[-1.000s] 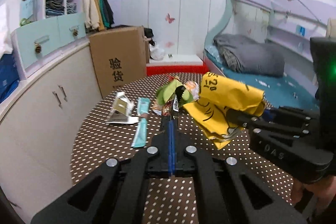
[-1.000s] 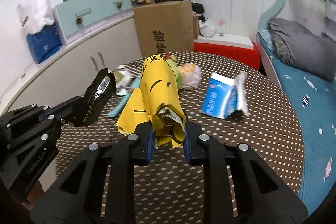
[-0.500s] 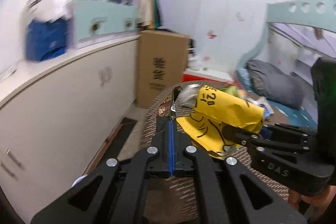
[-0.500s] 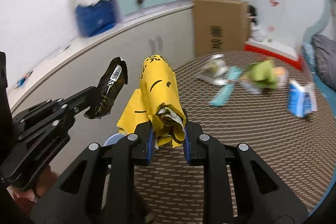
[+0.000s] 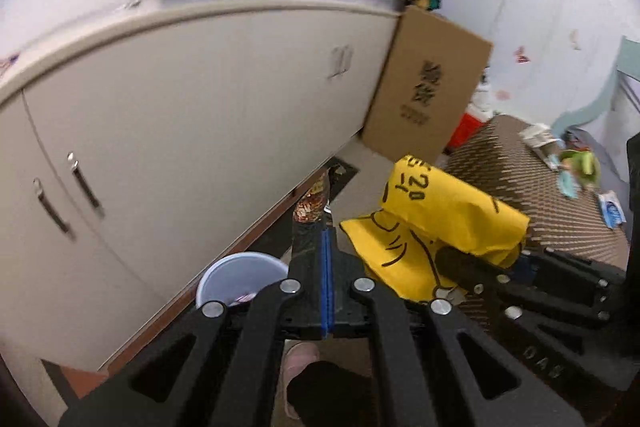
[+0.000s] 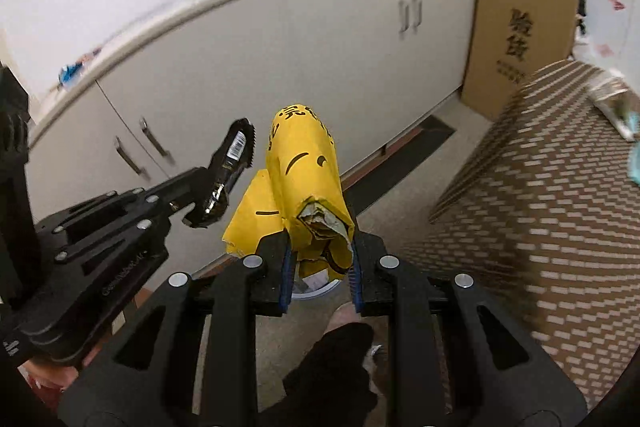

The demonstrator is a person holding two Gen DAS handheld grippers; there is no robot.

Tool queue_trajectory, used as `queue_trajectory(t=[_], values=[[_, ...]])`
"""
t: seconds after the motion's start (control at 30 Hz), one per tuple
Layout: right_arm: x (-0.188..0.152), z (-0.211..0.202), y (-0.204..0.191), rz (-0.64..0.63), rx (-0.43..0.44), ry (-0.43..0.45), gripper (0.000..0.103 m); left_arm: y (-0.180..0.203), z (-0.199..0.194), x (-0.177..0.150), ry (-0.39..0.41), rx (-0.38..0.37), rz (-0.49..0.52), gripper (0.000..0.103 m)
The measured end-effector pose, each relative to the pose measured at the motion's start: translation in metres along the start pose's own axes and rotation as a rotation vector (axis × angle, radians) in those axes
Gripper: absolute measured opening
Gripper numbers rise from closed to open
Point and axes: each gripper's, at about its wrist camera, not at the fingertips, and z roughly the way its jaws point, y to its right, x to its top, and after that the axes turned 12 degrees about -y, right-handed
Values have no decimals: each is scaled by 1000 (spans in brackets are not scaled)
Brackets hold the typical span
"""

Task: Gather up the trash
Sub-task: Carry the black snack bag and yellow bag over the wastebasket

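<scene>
My left gripper (image 5: 326,247) is shut on a thin dark snack wrapper (image 5: 314,205), also seen edge-on in the right wrist view (image 6: 226,173). My right gripper (image 6: 320,259) is shut on a crumpled yellow paper bag (image 6: 306,179), which also shows in the left wrist view (image 5: 436,223). Both are held above the floor beside the table. A round white-rimmed bin (image 5: 240,277) stands on the floor below the left gripper; in the right wrist view only a sliver of it (image 6: 316,291) shows under the yellow bag.
A long cream cabinet (image 5: 180,131) runs along the left. A cardboard box (image 5: 428,95) stands at its far end. The dotted brown table (image 6: 560,227) is to the right, with several pieces of trash (image 5: 580,167) on it. My foot (image 5: 298,359) is on the floor below.
Both grippers have swung left off the table and tipped down toward the floor, still holding the wrapper and the yellow bag. The bin has come into view below.
</scene>
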Motion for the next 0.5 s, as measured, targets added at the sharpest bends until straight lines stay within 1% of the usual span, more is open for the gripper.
queue_trajectory(t=[0.17, 0.23, 0.27, 0.33, 0.37, 0.4, 0.43, 0.47, 0.5], values=[[8, 47, -4, 12, -8, -52, 22, -35, 37, 6, -69, 23, -53, 0], [9, 56, -2, 20, -17, -60, 22, -46, 52, 10, -101, 21, -73, 1], [10, 61, -1, 23, -21, -66, 22, -50, 57, 12, -114, 24, -84, 2], [12, 72, 3, 32, -29, -80, 22, -61, 72, 16, -149, 35, -128, 8], [13, 77, 4, 34, -33, -89, 22, -65, 76, 17, -157, 38, -147, 20], [13, 83, 3, 35, -34, -97, 22, -69, 78, 16, -161, 42, -168, 41], [12, 85, 3, 36, -34, -101, 22, -71, 79, 14, -158, 40, -180, 49], [13, 90, 2, 37, -35, -105, 22, -72, 79, 12, -148, 35, -186, 54], [13, 93, 2, 37, -35, -111, 22, -72, 78, 10, -144, 35, -185, 55]])
